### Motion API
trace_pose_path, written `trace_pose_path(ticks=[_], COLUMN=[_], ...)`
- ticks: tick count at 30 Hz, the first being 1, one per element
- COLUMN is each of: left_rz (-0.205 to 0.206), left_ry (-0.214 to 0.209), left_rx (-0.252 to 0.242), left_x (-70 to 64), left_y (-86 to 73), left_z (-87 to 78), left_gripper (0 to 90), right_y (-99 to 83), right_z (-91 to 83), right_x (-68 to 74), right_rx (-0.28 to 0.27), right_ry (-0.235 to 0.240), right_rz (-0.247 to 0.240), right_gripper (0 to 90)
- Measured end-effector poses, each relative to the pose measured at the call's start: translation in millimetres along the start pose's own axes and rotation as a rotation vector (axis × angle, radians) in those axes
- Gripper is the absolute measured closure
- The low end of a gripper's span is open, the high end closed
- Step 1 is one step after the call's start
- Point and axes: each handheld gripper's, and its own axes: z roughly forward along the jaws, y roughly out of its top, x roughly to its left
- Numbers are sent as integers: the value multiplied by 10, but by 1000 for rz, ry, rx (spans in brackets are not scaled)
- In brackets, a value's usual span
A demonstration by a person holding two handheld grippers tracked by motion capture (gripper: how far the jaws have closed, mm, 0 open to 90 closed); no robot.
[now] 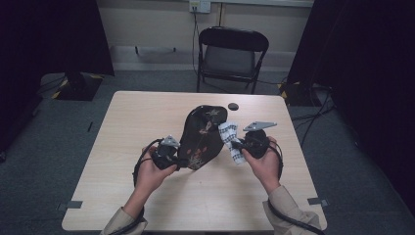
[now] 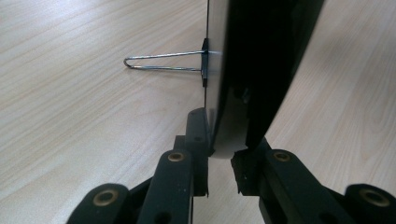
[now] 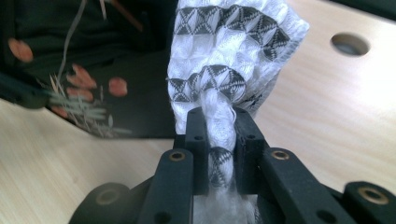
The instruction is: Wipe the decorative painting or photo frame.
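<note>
Between the jaws of the left gripper [image 2: 220, 156] sits the lower edge of a black tray [image 2: 254, 70], pinched tight and held up on edge so that it stands nearly upright over the table [image 2: 74, 107]. Seen from the high view, the left gripper [image 1: 169, 157] is in the person's left hand [image 1: 149, 174], forearm coming in from the near edge, and the tray [image 1: 200, 139] leans up and away from it, its painted flower side turned toward the right. A wire loop [image 2: 161, 62] sticks out sideways from the tray's plain back, hanging above the wood without touching it.

The right gripper [image 3: 219, 123] is closed on a bunched white cloth with a dark pattern [image 3: 231, 51], whose loose end fans out above the jaws. From above, the right gripper [image 1: 244, 145] is in the right hand [image 1: 264, 164], and the cloth [image 1: 231, 142] lies just beside the tray's decorated face; whether they touch cannot be told.

Bare tabletop [image 1: 147, 112] lies open to the left, behind and in front of both hands. A round hole [image 1: 233, 106] is set in the table near the far edge, behind the tray. Beyond the table stands a folding chair [image 1: 232, 54], well apart from the work.
</note>
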Motion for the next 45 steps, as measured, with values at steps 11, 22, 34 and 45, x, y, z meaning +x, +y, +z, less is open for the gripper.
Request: trace_pose_path(ticks=[11,22,34,45], left_rz=[3,1,-9,-9], left_ry=[3,1,4,4], left_rx=[-1,2,-2,1], left_x=[-6,3,5,4], left_y=[8,11,2,7], left_z=[-2,-9,-6,-8], left_gripper=[788,787,787,787], right_y=[-306,-488,-541,-27], right_z=[242,452,244,-286], right_x=[5,21,-20,-1], right_rx=[77,159,133,-2], right_ry=[6,10,14,5], right_rz=[15,15,27,-15], right_gripper=[796,797,796,796])
